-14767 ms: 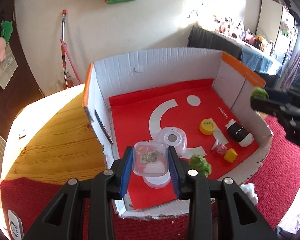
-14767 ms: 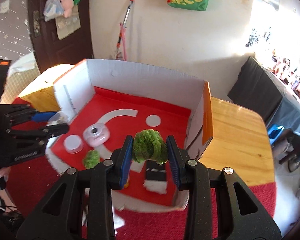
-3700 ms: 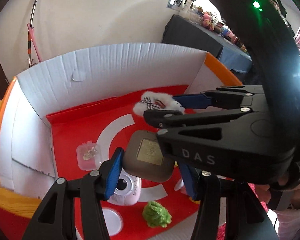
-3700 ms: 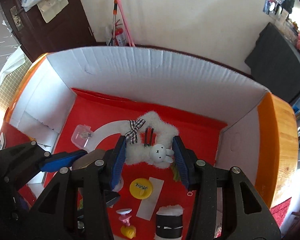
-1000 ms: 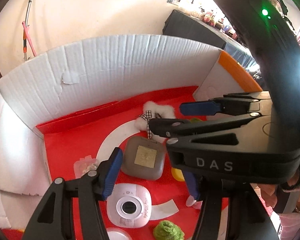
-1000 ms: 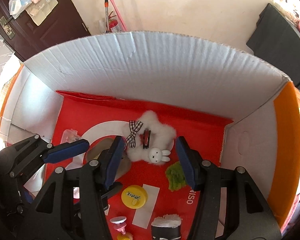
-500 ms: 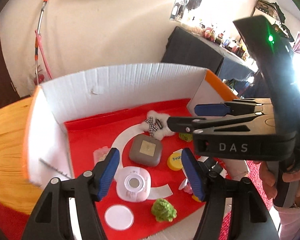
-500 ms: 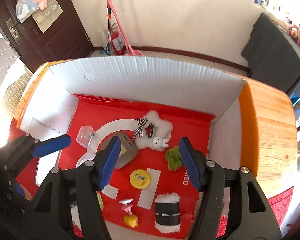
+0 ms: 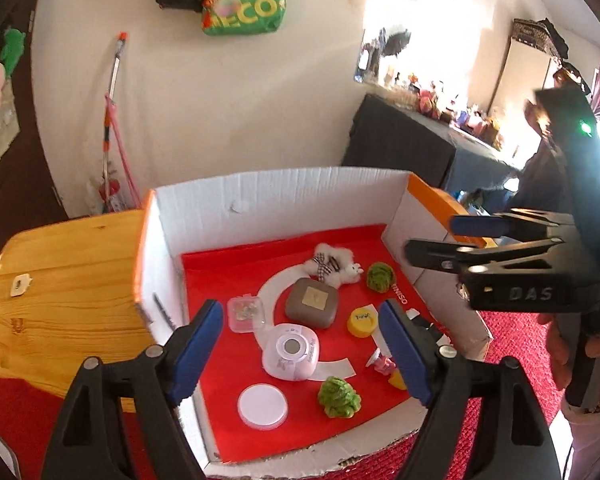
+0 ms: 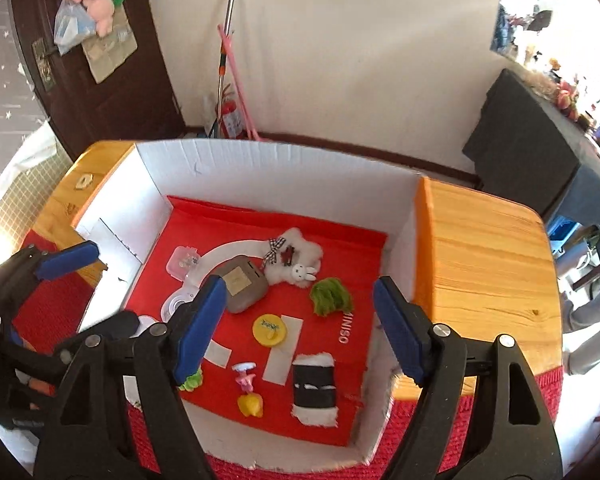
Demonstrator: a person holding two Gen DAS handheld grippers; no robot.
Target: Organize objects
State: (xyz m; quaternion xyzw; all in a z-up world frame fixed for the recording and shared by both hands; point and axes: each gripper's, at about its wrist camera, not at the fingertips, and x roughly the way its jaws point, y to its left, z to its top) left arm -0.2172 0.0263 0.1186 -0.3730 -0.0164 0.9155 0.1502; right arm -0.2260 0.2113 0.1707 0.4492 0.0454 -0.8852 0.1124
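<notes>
A white cardboard box (image 9: 260, 200) (image 10: 280, 176) with a red floor holds the objects. On that floor lie a brown case (image 9: 310, 308) (image 10: 242, 284), a white plush star (image 9: 334, 266) (image 10: 296, 260), a clear small box (image 9: 246, 314), a pink-white round device (image 9: 290, 352), a yellow cap (image 10: 270, 330) and two green tufts (image 9: 338, 398) (image 10: 330, 296). My left gripper (image 9: 300, 307) (image 10: 116, 284) hangs above the box's near-left part, its jaws opening and empty. Above the right side, my right gripper (image 10: 300, 284) (image 9: 431, 235) is also opening with nothing in it.
The box stands on a wooden table (image 9: 60, 280) (image 10: 488, 260) with a red woven mat (image 9: 512, 344) in front. A white lid (image 9: 262, 406), a black-and-white plush roll (image 10: 314, 390) and small pink and yellow toys (image 10: 244, 376) lie near the box's open front. A hand (image 9: 560, 352) holds the right gripper.
Both grippers have risen and drawn back from the box floor, and their jaws stand wider. The brown case and the plush star stay where they lay.
</notes>
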